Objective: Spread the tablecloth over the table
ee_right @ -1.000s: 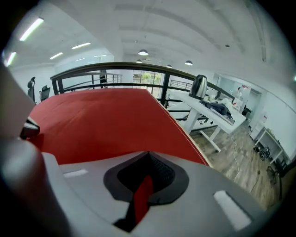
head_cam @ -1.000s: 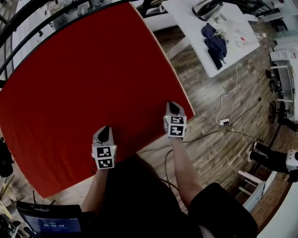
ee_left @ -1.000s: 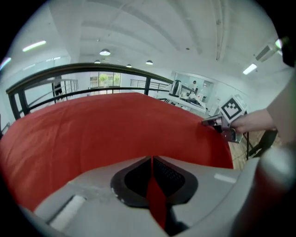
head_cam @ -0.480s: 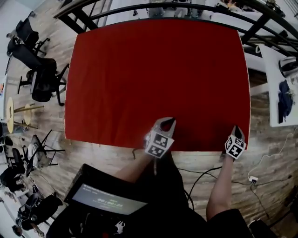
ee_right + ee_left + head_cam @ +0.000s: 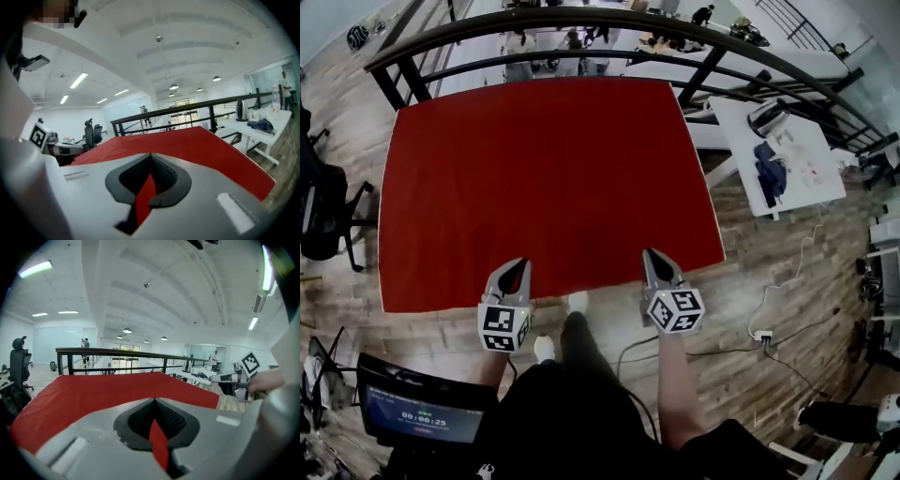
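Already flat across the table, the red tablecloth (image 5: 544, 187) reaches from near the black railing (image 5: 581, 19) on the far side to the near edge, where a person grips it with two hand-held tools. The left gripper (image 5: 517, 270) and the right gripper (image 5: 654, 261) each have their jaws pressed together on a pinch of red cloth along that near edge. With the surface looking smooth and unwrinkled, the spreading appears almost complete; what seems left is to settle the near hem and let go.
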Available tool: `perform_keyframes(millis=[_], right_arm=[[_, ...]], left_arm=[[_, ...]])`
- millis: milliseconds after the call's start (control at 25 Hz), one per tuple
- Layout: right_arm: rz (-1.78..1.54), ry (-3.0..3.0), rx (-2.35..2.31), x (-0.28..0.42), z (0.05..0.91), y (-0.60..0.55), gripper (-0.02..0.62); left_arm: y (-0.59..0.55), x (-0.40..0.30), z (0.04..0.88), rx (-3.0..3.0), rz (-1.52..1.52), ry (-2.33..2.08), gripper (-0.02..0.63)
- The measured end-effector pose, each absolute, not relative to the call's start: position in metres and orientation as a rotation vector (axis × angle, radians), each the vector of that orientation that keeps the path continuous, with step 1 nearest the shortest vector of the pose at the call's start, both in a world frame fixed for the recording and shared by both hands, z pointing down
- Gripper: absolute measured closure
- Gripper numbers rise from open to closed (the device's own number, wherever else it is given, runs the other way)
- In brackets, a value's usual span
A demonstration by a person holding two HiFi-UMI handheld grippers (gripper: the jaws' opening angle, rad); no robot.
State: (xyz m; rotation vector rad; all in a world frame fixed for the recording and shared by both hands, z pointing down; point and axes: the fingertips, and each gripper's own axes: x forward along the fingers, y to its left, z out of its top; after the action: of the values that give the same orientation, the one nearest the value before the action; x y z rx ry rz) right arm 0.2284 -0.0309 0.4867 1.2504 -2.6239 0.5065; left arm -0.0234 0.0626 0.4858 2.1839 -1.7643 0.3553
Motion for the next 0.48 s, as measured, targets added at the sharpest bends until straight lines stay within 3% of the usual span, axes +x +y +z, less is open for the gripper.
perform_keyframes(millis=[280,480], right_arm=[[0.368,-2.769,1.133,0.166,0.406,0.039,0.586],[0.336,-2.815,1.030,0.143,0.394,0.046,0.586]], left_arm=[[0.122,-0.060,0.433,2.174,0.239,-1.864,0.601],[0.137,-0.089,0.407,2.119,0.198,-1.999,0.601]])
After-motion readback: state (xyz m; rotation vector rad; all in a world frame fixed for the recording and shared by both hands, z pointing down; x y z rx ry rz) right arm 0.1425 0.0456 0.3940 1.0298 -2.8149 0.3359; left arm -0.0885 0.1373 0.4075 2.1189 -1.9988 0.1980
